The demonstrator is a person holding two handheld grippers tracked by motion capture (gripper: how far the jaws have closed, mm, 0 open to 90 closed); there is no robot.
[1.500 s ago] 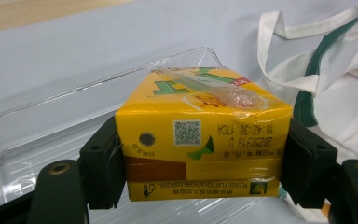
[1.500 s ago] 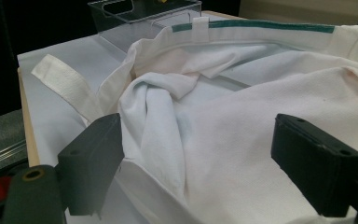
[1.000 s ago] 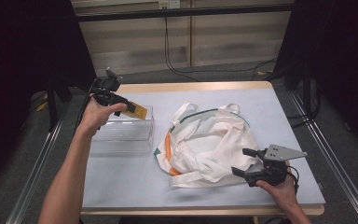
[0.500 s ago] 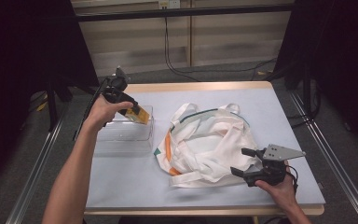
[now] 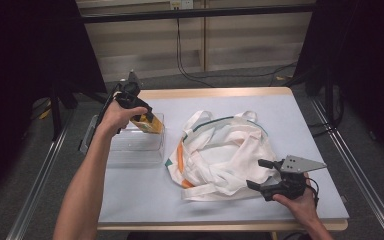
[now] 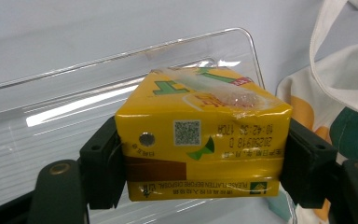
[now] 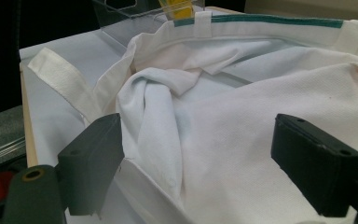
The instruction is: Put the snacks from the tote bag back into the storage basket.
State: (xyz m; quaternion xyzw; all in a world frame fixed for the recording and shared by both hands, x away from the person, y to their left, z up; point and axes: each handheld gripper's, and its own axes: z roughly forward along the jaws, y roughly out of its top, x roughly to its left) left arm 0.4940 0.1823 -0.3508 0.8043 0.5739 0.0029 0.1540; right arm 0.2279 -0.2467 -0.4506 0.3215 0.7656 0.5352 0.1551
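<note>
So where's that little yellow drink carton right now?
The yellow carton is clamped in the left gripper, held over the clear plastic tray on the table's left side, just left of the white tote bag.

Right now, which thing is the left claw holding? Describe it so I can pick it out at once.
Start at the table and go to its left side, where a clear plastic bin sits beside the white tote bag. Over the bin's far right corner, the left claw grips a small carton. It is the one bright yellow, boxy thing there, with a QR code and printed date.
</note>
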